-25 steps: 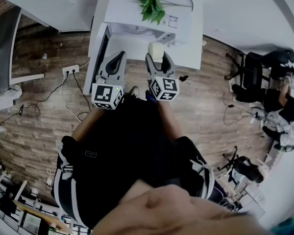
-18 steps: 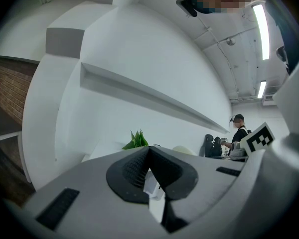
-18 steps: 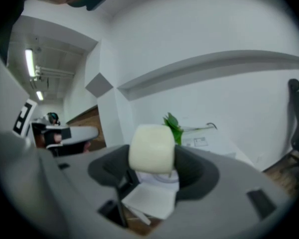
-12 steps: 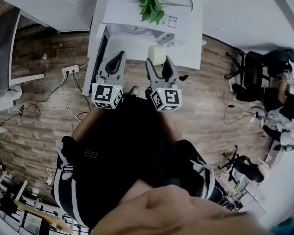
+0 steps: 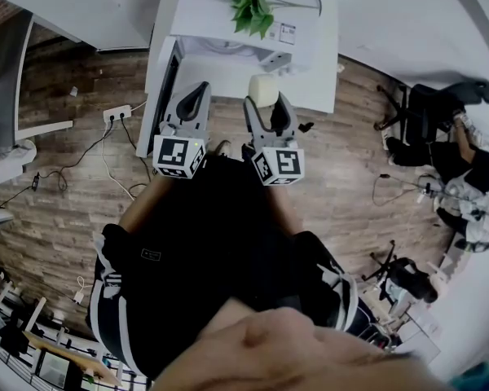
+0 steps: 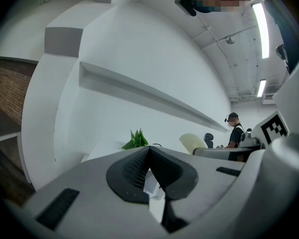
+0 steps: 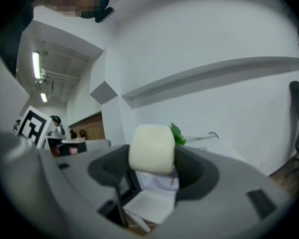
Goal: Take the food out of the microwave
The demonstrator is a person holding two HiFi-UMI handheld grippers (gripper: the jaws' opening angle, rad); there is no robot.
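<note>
Food (image 5: 263, 89): pale soft block, clamped between the jaws of your right gripper (image 5: 265, 101), just outside the microwave (image 5: 228, 59).
Left gripper (image 5: 199, 93): jaws pressed together, holding nothing.
Door: open (plant (image 5: 253, 8) above).

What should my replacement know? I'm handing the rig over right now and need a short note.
Left gripper: shut, empty, beside the right one.
Right gripper: shut on the food, a pale block, held in the air in front of the microwave.
Door: open.
Done: the food is out of the microwave.
Left: probably set the food down somewhere, then close the door.
</note>
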